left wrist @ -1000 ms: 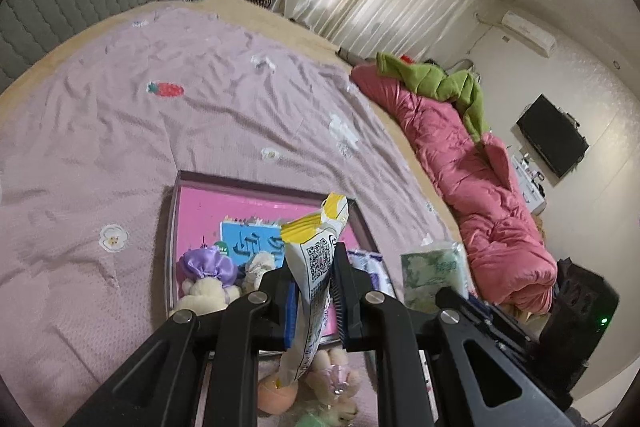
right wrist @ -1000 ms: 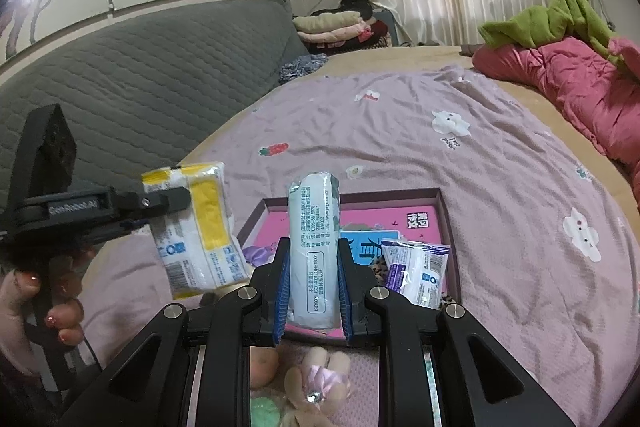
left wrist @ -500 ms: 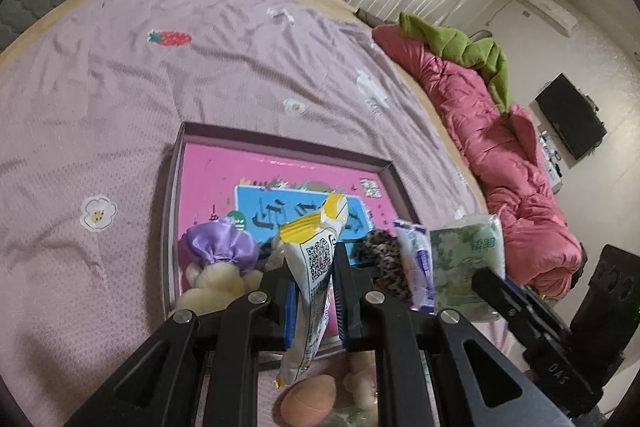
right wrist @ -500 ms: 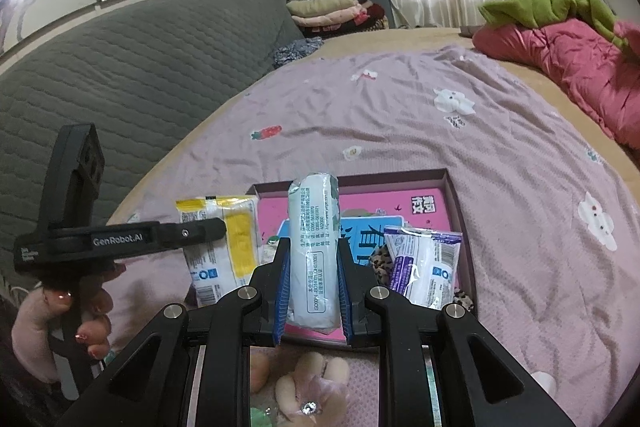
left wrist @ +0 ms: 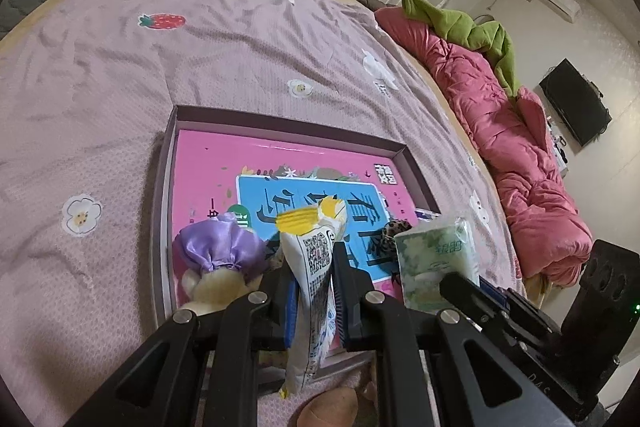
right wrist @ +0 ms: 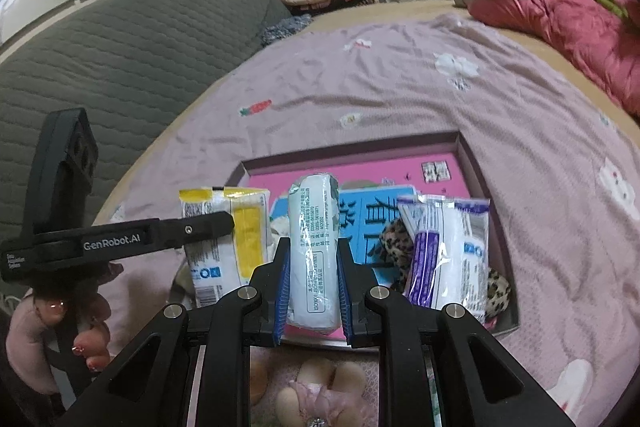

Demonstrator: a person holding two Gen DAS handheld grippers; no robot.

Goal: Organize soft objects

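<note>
My left gripper [left wrist: 312, 267] is shut on a yellow-and-white tissue packet [left wrist: 310, 255], held upright over the near end of a shallow box [left wrist: 280, 125] with a pink printed floor. My right gripper [right wrist: 314, 255] is shut on a white-and-green tissue pack [right wrist: 314, 247], also above the box's [right wrist: 352, 155] near edge. The two packs hang side by side: the green pack [left wrist: 436, 267] shows in the left wrist view and the yellow packet [right wrist: 228, 239] in the right. In the box lie a purple-capped plush doll [left wrist: 218, 255], a leopard-print item [right wrist: 394, 239] and a purple-and-white packet [right wrist: 444, 251].
A pink plush toy [right wrist: 320, 387] and a peach-coloured toy [left wrist: 332, 407] lie on the bed in front of the box. A person's hand [right wrist: 60, 327] holds the left gripper. A pink quilt [left wrist: 520, 147] runs along the right and a grey headboard [right wrist: 120, 67] along the left.
Both grippers have come down toward the box with their packs still held. The box fills more of each view, and the two packs stand closer together.
</note>
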